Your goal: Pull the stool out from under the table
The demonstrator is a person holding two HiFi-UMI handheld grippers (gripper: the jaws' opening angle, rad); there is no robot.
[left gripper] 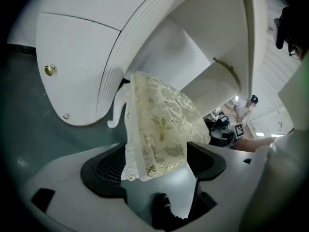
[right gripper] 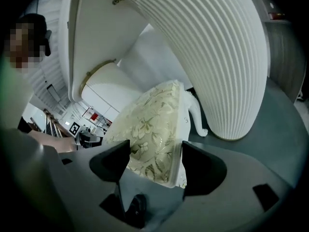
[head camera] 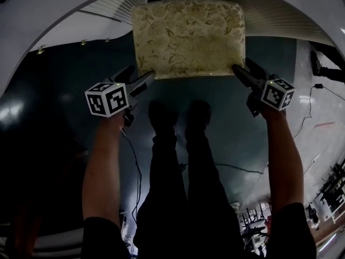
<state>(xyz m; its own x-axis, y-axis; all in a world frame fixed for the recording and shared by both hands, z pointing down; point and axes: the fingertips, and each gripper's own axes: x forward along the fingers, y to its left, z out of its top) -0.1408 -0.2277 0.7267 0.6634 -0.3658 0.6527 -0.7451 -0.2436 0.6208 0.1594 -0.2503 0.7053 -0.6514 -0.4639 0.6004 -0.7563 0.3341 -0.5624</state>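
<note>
Stool (head camera: 188, 36) beside ribbed white table base (right gripper: 227, 57), corners inside open left gripper (head camera: 143, 75) and open right gripper (head camera: 242, 67)

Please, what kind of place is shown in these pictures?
Probably an indoor studio or showroom, not a lived-in home. A white fluted table and a floral-cushioned stool stand on a dark smooth floor. Loose cables cross it, and what look like equipment stands show at the edge.

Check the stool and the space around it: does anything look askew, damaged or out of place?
Nothing stands out. The floral-cushioned stool stands level, with no tear or stain showing. The left tongs and right tongs each straddle a near corner of it, open and not pressing.
</note>
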